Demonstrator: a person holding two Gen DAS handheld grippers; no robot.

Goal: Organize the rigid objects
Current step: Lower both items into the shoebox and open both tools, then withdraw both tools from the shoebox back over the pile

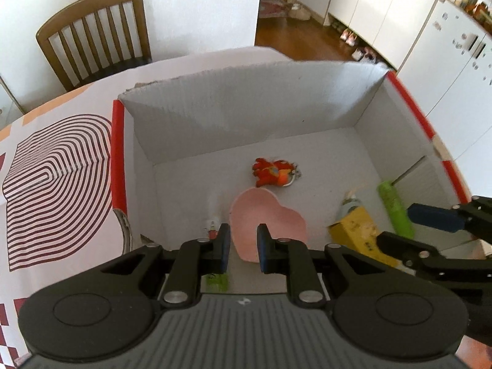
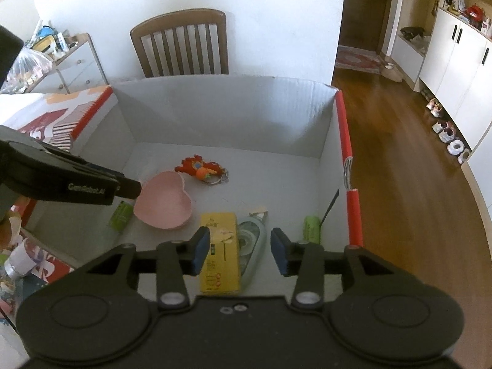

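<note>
A white cardboard box [image 1: 246, 113] [image 2: 230, 113] with red-taped edges holds a pink heart dish [image 1: 270, 212] [image 2: 164, 203], a red-orange keychain toy [image 1: 273, 173] [image 2: 201, 167], a yellow carton [image 1: 359, 233] [image 2: 220, 252], a tape dispenser [image 1: 349, 204] [image 2: 250, 240], a green battery [image 1: 395, 212] [image 2: 312, 229] and a small green pack [image 2: 121, 215]. My left gripper [image 1: 243, 246] [image 2: 132, 187] is shut down to a narrow gap at the dish's near rim; whether it touches is unclear. My right gripper [image 2: 240, 249] [image 1: 396, 227] hangs open above the carton and dispenser, gripping nothing.
The box sits on a table with a striped patterned cloth [image 1: 58, 184]. A wooden chair [image 1: 98, 37] [image 2: 181, 43] stands behind it. Wood floor [image 2: 399, 153] and white cabinets [image 2: 455, 61] lie to the right. A small bottle [image 2: 18, 261] stands outside the box at left.
</note>
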